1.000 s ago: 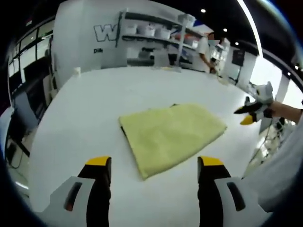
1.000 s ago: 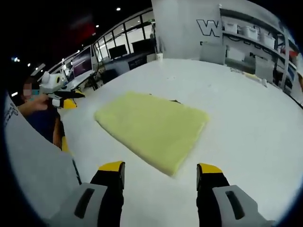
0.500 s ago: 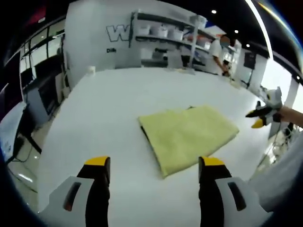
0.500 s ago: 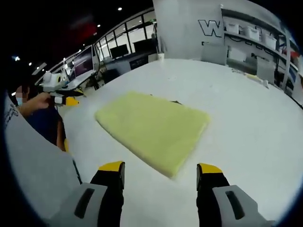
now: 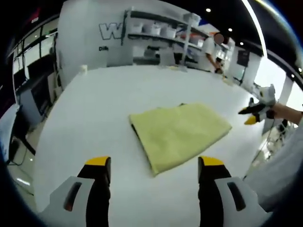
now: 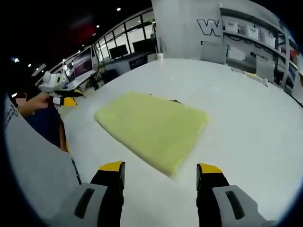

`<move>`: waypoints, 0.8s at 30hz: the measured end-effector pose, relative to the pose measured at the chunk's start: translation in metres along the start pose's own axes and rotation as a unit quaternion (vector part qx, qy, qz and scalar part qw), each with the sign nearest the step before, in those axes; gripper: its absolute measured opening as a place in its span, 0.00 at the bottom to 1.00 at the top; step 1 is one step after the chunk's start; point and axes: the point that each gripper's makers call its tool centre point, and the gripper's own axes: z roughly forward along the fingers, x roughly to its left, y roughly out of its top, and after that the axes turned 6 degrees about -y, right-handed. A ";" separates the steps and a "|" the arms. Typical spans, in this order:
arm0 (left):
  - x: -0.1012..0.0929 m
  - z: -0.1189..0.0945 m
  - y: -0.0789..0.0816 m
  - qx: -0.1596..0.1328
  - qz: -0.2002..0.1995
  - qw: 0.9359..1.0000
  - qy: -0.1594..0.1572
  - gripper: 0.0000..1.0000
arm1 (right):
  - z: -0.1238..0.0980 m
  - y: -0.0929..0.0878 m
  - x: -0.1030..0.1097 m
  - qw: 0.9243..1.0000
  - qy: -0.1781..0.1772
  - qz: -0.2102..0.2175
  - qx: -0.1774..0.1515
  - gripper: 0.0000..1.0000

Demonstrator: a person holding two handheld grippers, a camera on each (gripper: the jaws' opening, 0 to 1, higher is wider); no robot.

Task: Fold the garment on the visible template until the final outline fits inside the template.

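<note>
My left hand-held gripper (image 5: pixel 152 169) hangs above the white table (image 5: pixel 90 109) with its jaws apart and empty, just short of the near edge of the yellow garment (image 5: pixel 182 134), which lies folded into a compact rectangle with a sliver of dark template (image 5: pixel 182 104) peeking out at its far edge. To the right of the garment my right hand-held gripper (image 6: pixel 161 174) is likewise parted and holding nothing. I judge the folding essentially done; next I'd check the outline against the template.
</note>
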 end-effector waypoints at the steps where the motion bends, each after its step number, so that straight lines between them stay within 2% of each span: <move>1: -0.001 0.000 0.001 -0.001 0.000 1.000 -0.001 0.71 | 0.000 0.000 0.000 1.000 0.000 -0.001 0.001 0.59; 11: -0.004 0.005 0.000 -0.003 -0.003 1.000 -0.007 0.71 | 0.000 0.000 -0.001 1.000 -0.003 -0.002 0.007 0.59; 16: -0.003 0.010 -0.006 0.000 -0.010 1.000 -0.011 0.71 | 0.000 -0.002 -0.001 1.000 -0.004 -0.001 0.012 0.59; 24: -0.008 0.010 -0.007 0.006 -0.011 1.000 -0.016 0.71 | 0.001 -0.001 0.000 1.000 -0.006 0.006 0.008 0.59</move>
